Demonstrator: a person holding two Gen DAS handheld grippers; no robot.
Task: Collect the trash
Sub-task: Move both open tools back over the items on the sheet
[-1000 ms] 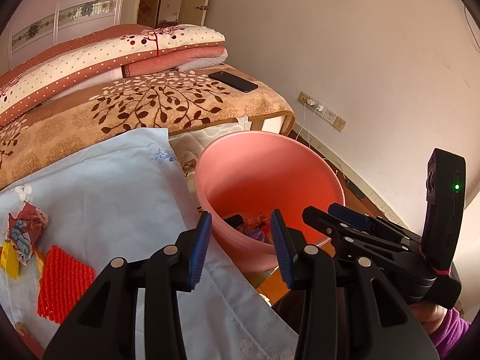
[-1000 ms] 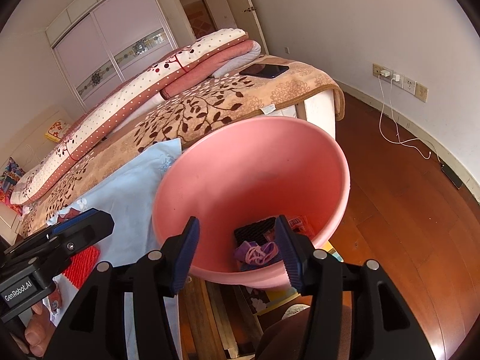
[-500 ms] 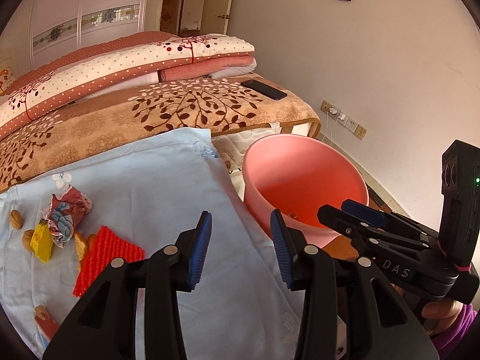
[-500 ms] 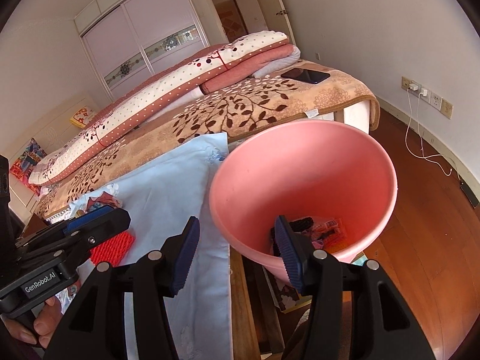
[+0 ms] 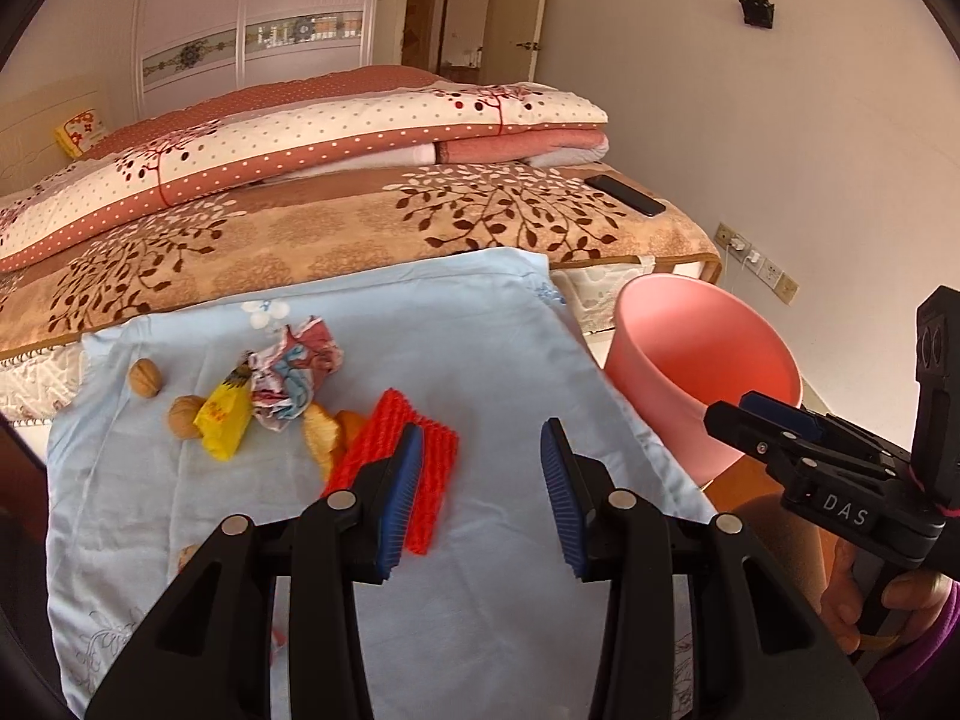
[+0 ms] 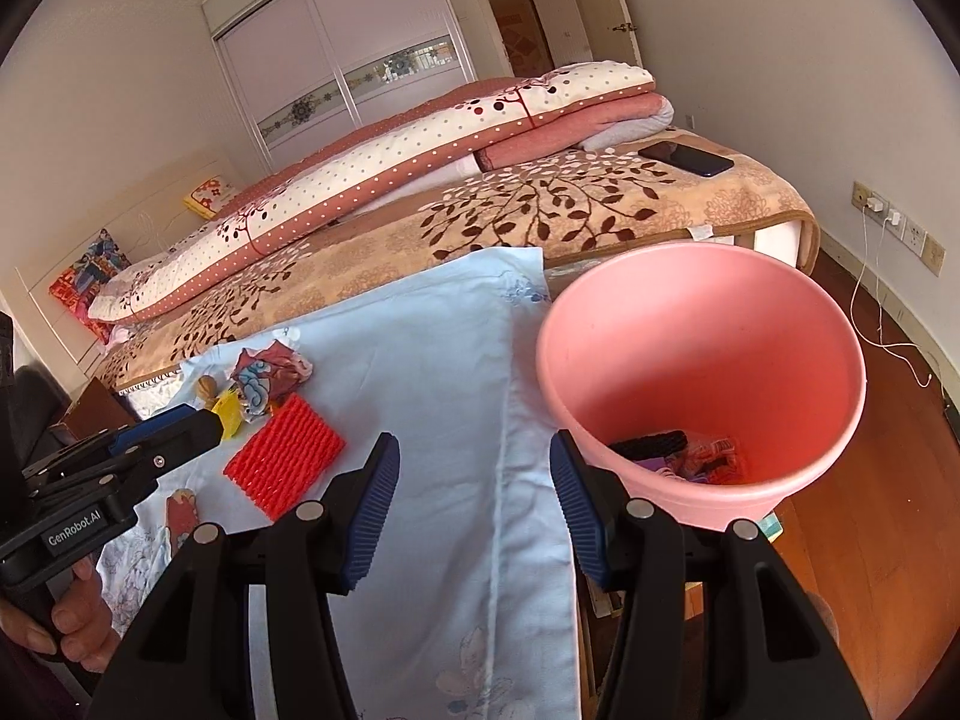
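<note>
Both the left gripper (image 5: 480, 498) and right gripper (image 6: 474, 504) hang agape and empty above the pale blue cloth (image 5: 480, 348). A red ribbed foam net (image 5: 393, 468) lies mid-cloth among crumpled wrappers (image 5: 294, 378) and walnuts (image 5: 145, 378); the round pink plastic bin (image 6: 702, 372) stands just beside the cloth's right edge.

Both tools are matte black plastic with ribbed blue pads and round silver screws at the finger pivots. The left hand-held gripper (image 5: 480, 504) bears white "GenRobot.AI" lettering on its side; the right hand-held gripper (image 6: 474, 504) reads "DAS". A purple sleeve (image 5: 927, 654) covers the right wrist.
</note>
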